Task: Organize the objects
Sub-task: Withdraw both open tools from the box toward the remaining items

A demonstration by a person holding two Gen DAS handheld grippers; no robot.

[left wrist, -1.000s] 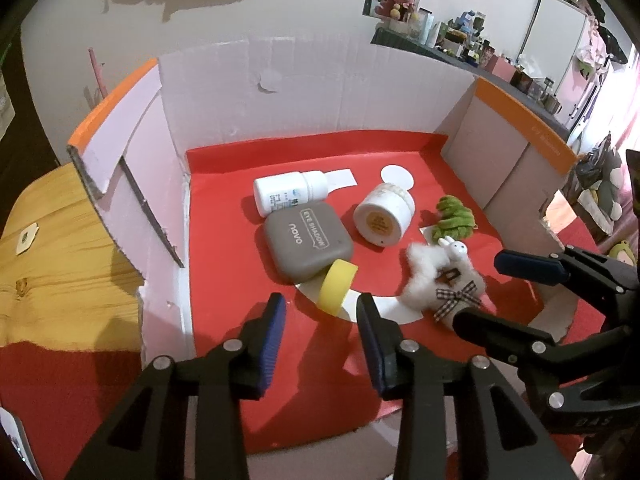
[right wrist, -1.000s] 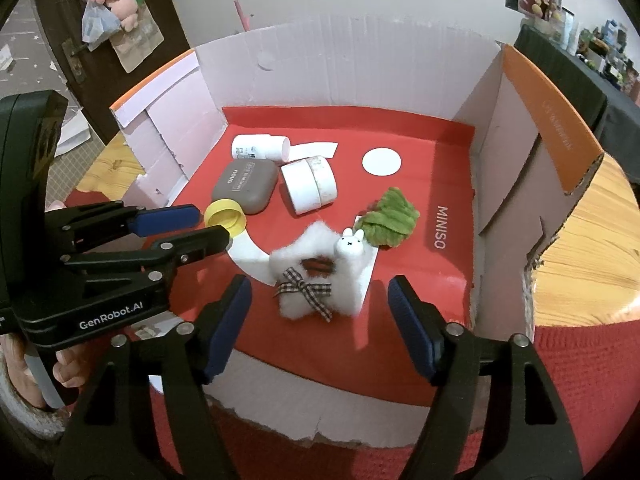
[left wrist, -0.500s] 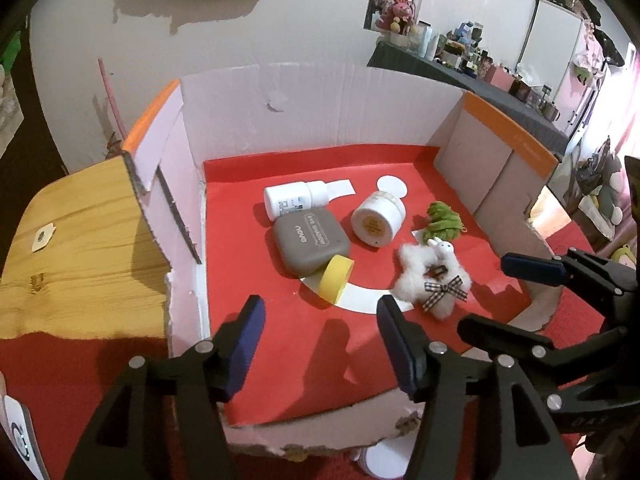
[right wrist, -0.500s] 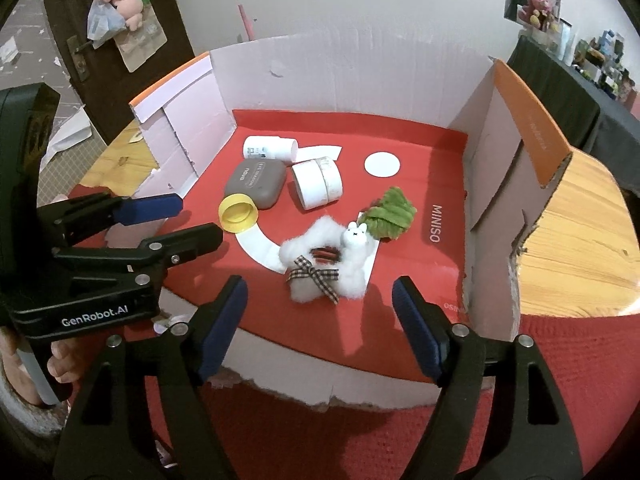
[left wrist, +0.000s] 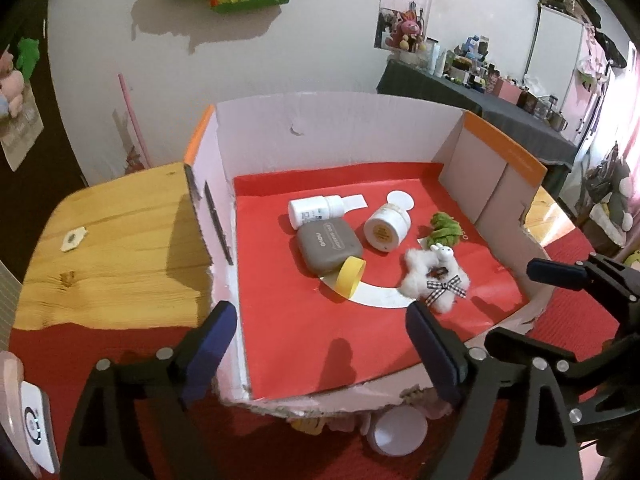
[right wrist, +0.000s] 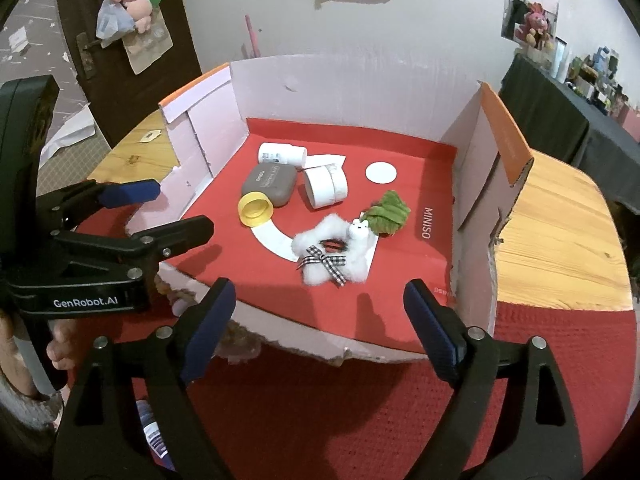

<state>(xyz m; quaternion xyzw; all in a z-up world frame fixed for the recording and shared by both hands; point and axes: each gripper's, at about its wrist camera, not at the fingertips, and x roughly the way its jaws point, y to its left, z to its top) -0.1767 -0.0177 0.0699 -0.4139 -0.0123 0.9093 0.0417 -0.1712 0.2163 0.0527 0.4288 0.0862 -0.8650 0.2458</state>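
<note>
both grippers sit at the near edge of the cardboard box [left wrist: 344, 128], jaws spread wide, nothing held. left gripper [left wrist: 320, 344] is over the box's near-left corner: its left finger hangs outside the torn left wall over the red cloth [left wrist: 80, 344], its right finger is over the red liner [left wrist: 304, 336] just short of the plush. right gripper [right wrist: 316, 320] hangs over the torn front edge, fingers straddling the near-middle of the box.

contents, all lying on the liner ahead of both grippers:
- fluffy white plush with checkered bow [left wrist: 434, 280], nearest item. dead ahead of the right gripper, between its finger lines [right wrist: 334, 254]; just beyond the left gripper's right fingertip.
- green fabric piece [left wrist: 444, 228] touching the plush's far side.
- yellow ring-shaped cap [left wrist: 350, 282] on its edge, leaning against the grey eyeshadow case [left wrist: 328, 244]. ahead of the left gripper, near centre.
- white jar [left wrist: 386, 226] on its side, right of the case.
- white bottle [left wrist: 314, 210] on its side behind the case, touching it.
- white round sticker [left wrist: 401, 201] flat near the back.
- white curved paper strip [left wrist: 380, 298] under the cap and plush.

box rests on a wooden table [left wrist: 112, 240]. a white round lid [left wrist: 398, 430] lies on the cloth outside the front wall, below the left gripper. in the right wrist view the left gripper [right wrist: 172, 212] shows side-on at the box's left front corner.
</note>
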